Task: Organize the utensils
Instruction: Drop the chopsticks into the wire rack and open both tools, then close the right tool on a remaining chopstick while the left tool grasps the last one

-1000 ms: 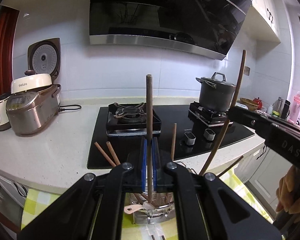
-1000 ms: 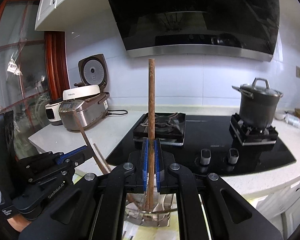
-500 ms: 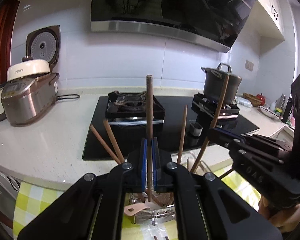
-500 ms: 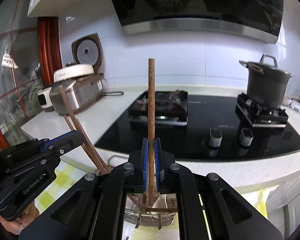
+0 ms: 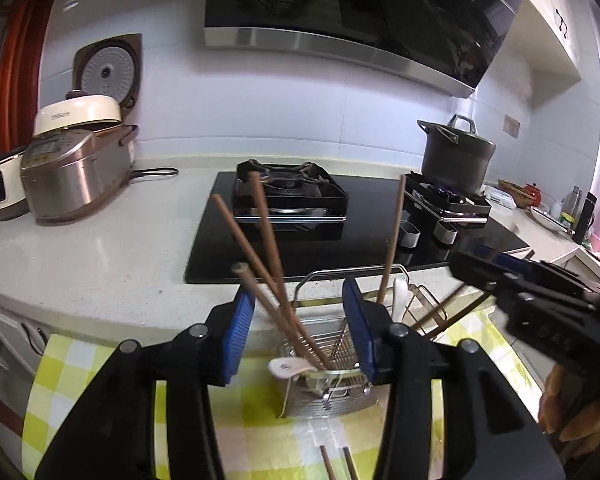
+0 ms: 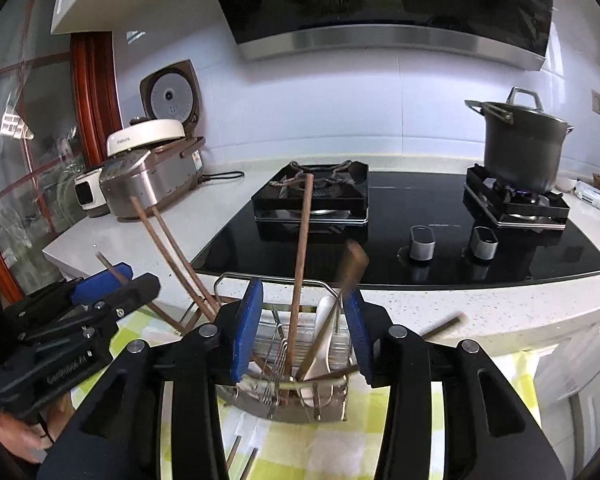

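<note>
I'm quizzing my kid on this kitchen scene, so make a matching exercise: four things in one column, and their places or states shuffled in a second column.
1. dark pot
2. rice cooker
3. wire utensil holder
4. white spoon

A. on the checked cloth
B. lid flipped open
C. on a lit burner
D. standing in the wire holder

Pairs: 1-C, 2-B, 3-A, 4-D

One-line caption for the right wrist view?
Right gripper, fingers just opened, above the wire utensil basket holding wooden chopsticks.

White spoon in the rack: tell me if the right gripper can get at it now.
Probably yes. The right gripper is open just above the rack, and the white spoon stands between its jaws, though chopsticks crowd it.
</note>
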### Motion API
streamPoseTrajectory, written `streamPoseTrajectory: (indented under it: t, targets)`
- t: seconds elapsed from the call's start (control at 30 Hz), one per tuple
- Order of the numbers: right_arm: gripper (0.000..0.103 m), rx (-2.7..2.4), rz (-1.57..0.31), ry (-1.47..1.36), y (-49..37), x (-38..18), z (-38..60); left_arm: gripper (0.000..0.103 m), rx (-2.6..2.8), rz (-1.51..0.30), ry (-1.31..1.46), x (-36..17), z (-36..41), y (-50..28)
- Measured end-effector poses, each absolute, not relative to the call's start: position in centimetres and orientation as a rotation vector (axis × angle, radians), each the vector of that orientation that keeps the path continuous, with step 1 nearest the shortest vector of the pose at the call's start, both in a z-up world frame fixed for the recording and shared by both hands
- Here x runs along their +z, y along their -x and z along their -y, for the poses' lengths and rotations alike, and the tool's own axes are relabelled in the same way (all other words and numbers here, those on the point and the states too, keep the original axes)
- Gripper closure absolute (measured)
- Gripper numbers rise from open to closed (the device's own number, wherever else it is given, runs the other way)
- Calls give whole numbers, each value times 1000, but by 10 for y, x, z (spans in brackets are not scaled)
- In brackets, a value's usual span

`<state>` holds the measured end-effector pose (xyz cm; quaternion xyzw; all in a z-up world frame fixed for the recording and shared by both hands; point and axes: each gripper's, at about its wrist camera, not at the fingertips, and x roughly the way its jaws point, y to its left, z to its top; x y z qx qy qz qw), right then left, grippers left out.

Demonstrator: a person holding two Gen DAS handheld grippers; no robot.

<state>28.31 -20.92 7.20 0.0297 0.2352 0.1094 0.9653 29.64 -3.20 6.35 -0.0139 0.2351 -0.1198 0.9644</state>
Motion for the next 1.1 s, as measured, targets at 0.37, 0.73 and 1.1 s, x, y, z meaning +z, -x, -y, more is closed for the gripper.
streamPoseTrajectory:
  t: [0.37,0.73,1.1]
  targets:
    - [62,258,-459,-118,-201,55,229,17,-145,-475,56,38,-9,-211]
    - [62,262,-598,-108,-157,-18,204,10,-100,-536,50,-21,-24,-132]
    - [62,234,-796,-62,-171,-100,163,7,-72,-560,9,-51,-39,-102]
